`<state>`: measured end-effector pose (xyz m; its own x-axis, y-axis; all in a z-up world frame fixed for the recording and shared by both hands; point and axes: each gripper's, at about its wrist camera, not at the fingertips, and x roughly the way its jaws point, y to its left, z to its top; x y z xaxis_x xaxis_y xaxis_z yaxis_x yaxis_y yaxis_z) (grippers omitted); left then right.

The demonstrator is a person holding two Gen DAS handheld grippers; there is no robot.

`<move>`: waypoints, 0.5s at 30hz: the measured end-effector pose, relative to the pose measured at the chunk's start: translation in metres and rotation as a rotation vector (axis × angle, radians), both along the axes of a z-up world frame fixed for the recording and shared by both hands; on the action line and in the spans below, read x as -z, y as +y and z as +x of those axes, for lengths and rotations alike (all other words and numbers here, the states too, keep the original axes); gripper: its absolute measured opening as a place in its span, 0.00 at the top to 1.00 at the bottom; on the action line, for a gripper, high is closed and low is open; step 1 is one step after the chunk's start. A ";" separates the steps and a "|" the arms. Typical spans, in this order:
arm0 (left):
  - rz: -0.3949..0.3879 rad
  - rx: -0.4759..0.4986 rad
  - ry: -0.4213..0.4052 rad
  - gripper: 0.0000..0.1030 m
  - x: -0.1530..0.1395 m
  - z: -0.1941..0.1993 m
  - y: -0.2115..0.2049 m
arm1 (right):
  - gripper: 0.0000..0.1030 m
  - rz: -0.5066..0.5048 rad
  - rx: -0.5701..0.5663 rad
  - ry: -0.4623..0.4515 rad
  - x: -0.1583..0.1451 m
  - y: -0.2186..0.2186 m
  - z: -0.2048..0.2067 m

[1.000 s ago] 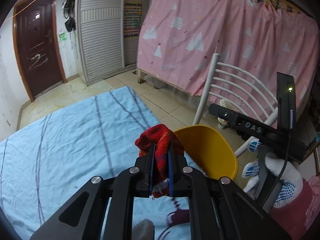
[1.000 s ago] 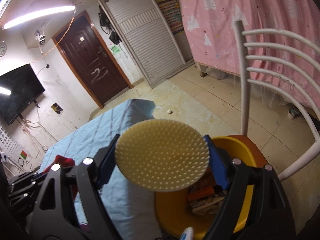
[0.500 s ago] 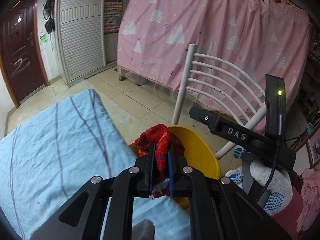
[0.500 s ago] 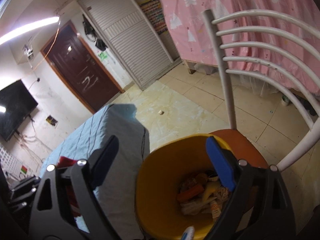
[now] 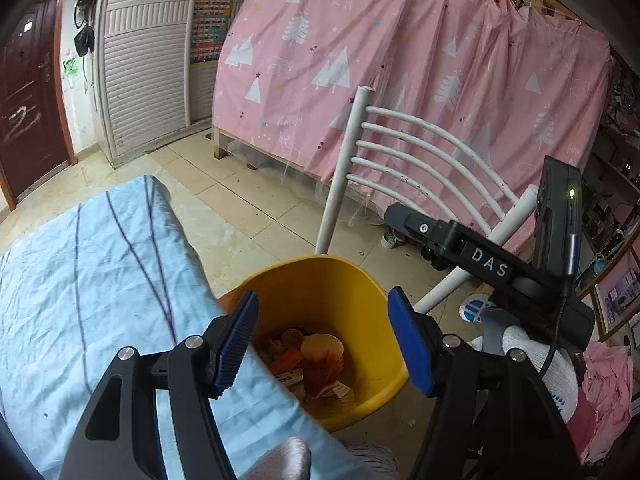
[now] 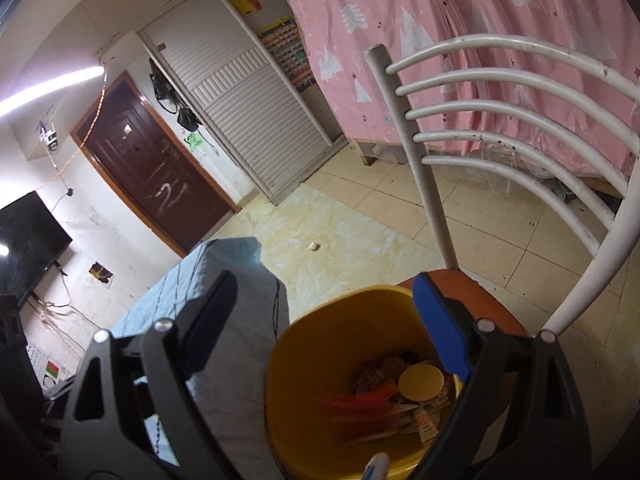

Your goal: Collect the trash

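A yellow bin [image 5: 320,272] stands on a chair seat and holds assorted trash. My left gripper [image 5: 324,298] hovers over it, its jaws opening with nothing between them. A red cloth [image 5: 322,370] lies blurred inside the bin, beside a round pale-yellow disc [image 5: 322,346]. In the right wrist view my right gripper [image 6: 324,284] is open and empty above the bin's rim [image 6: 340,300]. Below it, the red cloth [image 6: 360,404] is a streak and the disc [image 6: 421,380] rests on the trash. The right gripper's body [image 5: 480,264], in a gloved hand [image 5: 536,360], shows at the right of the left wrist view.
A white slatted chair [image 5: 400,148] with an orange seat [image 6: 480,300] carries the bin. A light-blue striped sheet [image 5: 80,280] covers the surface to the left. Behind are a pink curtain [image 5: 400,60], tiled floor [image 6: 360,220], a dark door [image 6: 160,168] and a wall TV [image 6: 28,240].
The left gripper opened and let the red cloth fall into the bin. The right gripper dropped the yellow disc, which now lies in the bin. Both hands moved in over the bin.
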<state>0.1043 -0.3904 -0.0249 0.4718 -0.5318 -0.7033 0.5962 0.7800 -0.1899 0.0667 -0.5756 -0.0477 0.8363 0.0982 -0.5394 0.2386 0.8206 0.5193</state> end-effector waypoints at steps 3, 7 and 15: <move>-0.015 -0.014 -0.009 0.44 -0.005 -0.002 0.011 | 0.16 -0.016 -0.010 0.000 -0.004 0.008 0.001; -0.035 -0.043 -0.020 0.43 -0.013 -0.005 0.031 | 0.10 -0.056 -0.018 -0.009 -0.012 0.023 -0.002; -0.045 -0.126 -0.058 0.35 -0.024 -0.010 0.077 | 0.08 -0.118 -0.062 -0.041 -0.030 0.059 -0.002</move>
<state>0.0941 -0.3139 -0.0006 0.5761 -0.4961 -0.6496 0.5052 0.8409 -0.1942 0.0646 -0.5168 -0.0173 0.8522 0.0883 -0.5157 0.1663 0.8888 0.4270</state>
